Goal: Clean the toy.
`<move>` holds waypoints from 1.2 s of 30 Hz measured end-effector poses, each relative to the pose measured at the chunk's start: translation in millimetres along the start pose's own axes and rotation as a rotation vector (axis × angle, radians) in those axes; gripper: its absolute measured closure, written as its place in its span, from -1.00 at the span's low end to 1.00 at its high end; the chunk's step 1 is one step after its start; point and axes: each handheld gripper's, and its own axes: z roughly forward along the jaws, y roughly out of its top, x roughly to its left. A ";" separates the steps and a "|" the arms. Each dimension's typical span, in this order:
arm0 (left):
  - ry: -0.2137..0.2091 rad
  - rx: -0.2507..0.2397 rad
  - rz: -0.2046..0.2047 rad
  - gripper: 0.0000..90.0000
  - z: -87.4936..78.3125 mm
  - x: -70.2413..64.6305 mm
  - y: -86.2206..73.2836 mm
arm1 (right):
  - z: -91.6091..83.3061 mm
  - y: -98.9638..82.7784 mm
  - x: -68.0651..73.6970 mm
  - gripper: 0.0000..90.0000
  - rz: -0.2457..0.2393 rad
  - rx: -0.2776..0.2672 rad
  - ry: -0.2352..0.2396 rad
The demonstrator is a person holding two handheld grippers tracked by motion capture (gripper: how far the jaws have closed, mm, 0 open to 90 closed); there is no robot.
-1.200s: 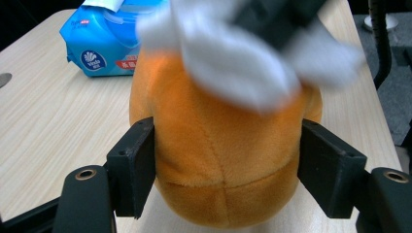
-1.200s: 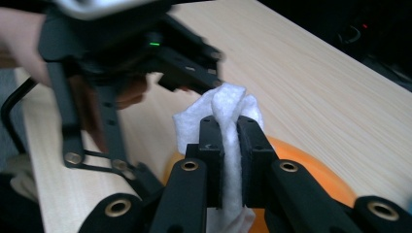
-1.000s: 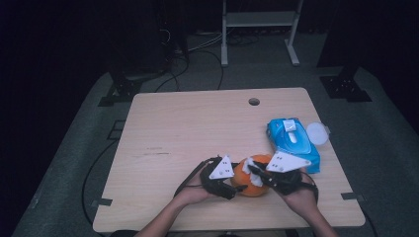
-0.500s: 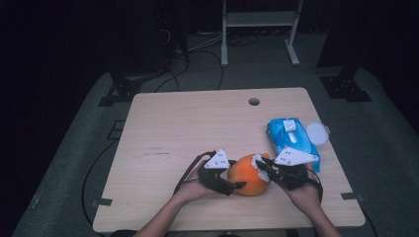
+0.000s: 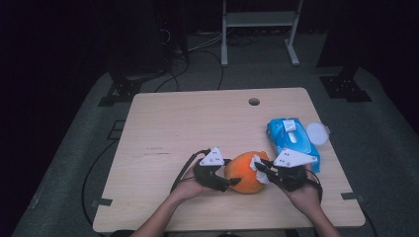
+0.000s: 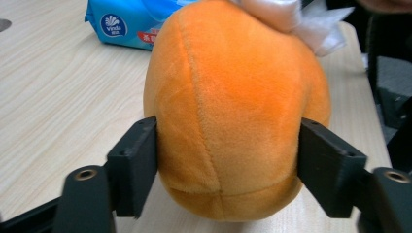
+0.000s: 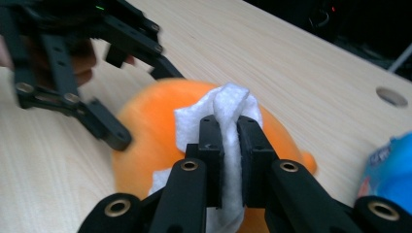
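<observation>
Basically, orange plush toy [image 5: 248, 172] sits on the wooden table [image 5: 197, 128], lower centre of the high view, near the table's front edge. White wipe [image 5: 258, 167] lies on the toy's right side, touching it. In the left gripper view the plush fills the middle, one black jaw pressed against each flank, wipe at top right [image 6: 291, 17]. Left gripper [image 5: 231, 183] comes in from lower left of the high view and clamps the toy; its jaws have just been opening a bit, yet both pads are on the plush. Right gripper [image 5: 261, 166] enters from lower right, jaws nearly together, pinching the wipe; in the right gripper view the folded wipe [image 7: 228, 121] sticks up between the two jaws, over the orange toy [image 7: 150, 121]. Blue wipes pack [image 5: 291, 140] lies right of the toy, just beyond the right gripper. Round white lid [image 5: 317, 133] touches the pack's right edge. Small round hole [image 5: 254, 101] is in the table's upper centre.
</observation>
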 end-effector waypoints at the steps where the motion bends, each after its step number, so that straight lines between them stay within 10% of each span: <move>1: -0.005 -0.003 0.001 -0.48 -1.5 -0.6 2.7 | 1.2 -0.7 -0.4 0.80 0.004 0.002 0.001; 5: -0.024 -0.074 0.005 -0.58 -6.3 -6.2 11.7 | 4.6 2.2 7.4 0.81 -0.006 0.001 0.011; 9: 0.009 -0.017 0.055 -0.40 -5.1 -6.9 6.1 | 13.6 9.5 31.9 0.81 -0.104 0.020 0.036; 18: -0.002 -0.032 0.011 -0.40 -8.2 -0.1 2.6 | 5.7 -3.9 1.4 0.81 -0.010 0.034 -0.001; 25: 0.028 -0.016 0.057 -0.34 -4.3 -5.4 3.4 | 11.8 4.6 26.7 0.81 -0.073 0.014 0.070; 36: -0.001 -0.024 0.038 -0.28 -7.1 -1.8 -1.7 | 5.3 -5.5 1.7 0.81 -0.037 0.046 -0.026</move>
